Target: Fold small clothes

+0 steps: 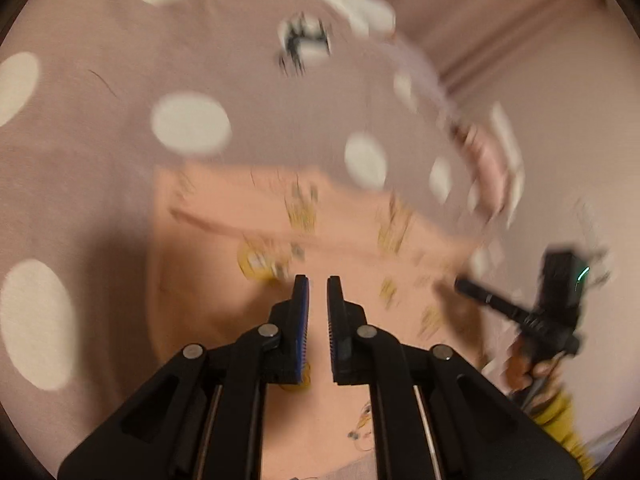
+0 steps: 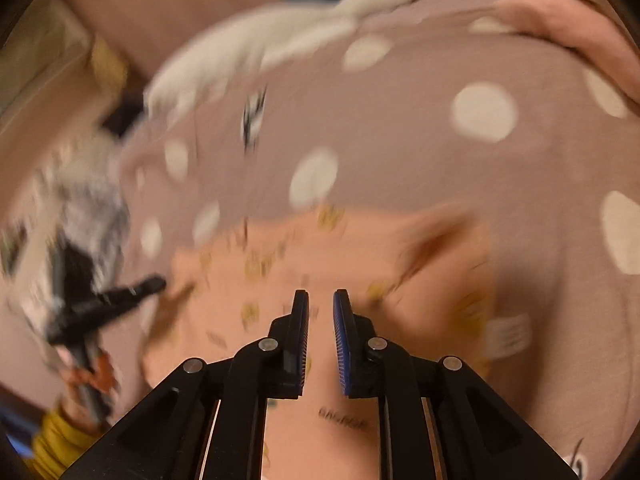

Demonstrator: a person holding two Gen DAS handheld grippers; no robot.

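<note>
Peach cotton is what you are working with: a small garment (image 1: 352, 264) printed with little yellow motifs lies spread on a dusty-pink bedspread (image 1: 100, 160) dotted with large white spots, directly below and ahead of both tools. Expect it to be very light, limp and a bit clingy; it will sag and crumple from wherever you lift it, so take it at a hem or corner, where the doubled edge gives the pads something to bite, not in the middle of the panel. Your left gripper (image 1: 318, 280) hovers over the near part of the cloth with its jaws narrowly parted and nothing between them; the ribbed blue pads look grippy enough for thin knit. Your right gripper (image 2: 321, 294) is likewise slightly spread and empty, over the same garment, with a white label (image 2: 508, 336) near its right edge. Motion blur softens everything, so I cannot tell exactly how the folds lie. A white plush goose (image 2: 280, 36) and a pink quilt (image 2: 580, 32) sit further off.
</note>
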